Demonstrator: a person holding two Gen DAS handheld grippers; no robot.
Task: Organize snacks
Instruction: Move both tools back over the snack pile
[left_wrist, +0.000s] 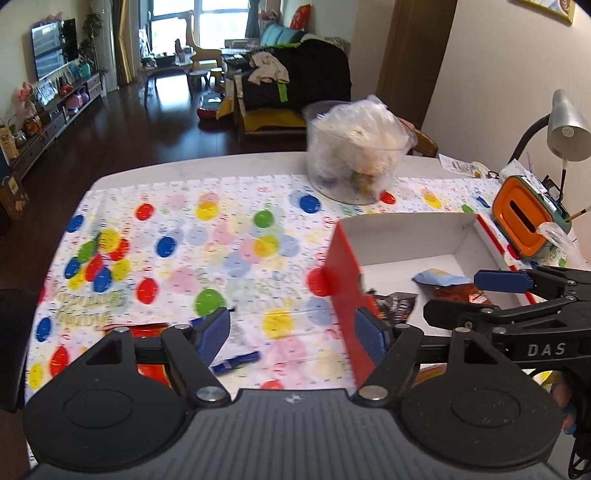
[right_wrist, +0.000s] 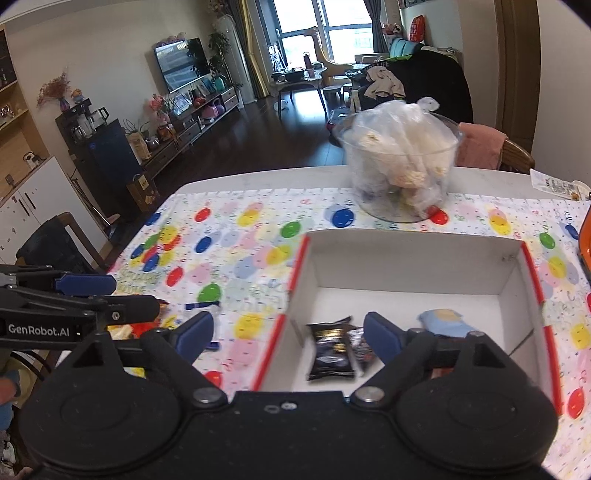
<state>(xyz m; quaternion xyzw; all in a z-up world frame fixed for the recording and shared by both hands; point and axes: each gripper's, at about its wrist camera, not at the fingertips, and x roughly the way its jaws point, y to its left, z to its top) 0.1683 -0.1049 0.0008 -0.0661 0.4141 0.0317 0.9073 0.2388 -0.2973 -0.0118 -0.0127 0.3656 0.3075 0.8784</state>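
A red box with a white inside (left_wrist: 347, 280) (right_wrist: 406, 258) stands on the balloon-print cloth. In it lie a black packet (right_wrist: 330, 350) (left_wrist: 399, 302), a light blue packet (left_wrist: 439, 277) (right_wrist: 447, 321) and a brown-orange packet (left_wrist: 461, 295). My right gripper (right_wrist: 290, 334) is open above the box's near left corner, with nothing in its jaws; it also reaches over the box from the right (left_wrist: 461, 297). My left gripper (left_wrist: 291, 334) is open and empty just left of the box, over the cloth. Red and yellow packets (left_wrist: 147, 332) (right_wrist: 144, 326) lie on the cloth under it.
A clear tub holding a plastic bag (left_wrist: 351, 155) (right_wrist: 400, 166) stands behind the box. A small blue item (left_wrist: 236, 360) lies on the cloth. An orange-lidded container (left_wrist: 521, 218) and a desk lamp (left_wrist: 567, 125) are at the right edge. A chair with a pink cloth (right_wrist: 480, 147) stands behind the table.
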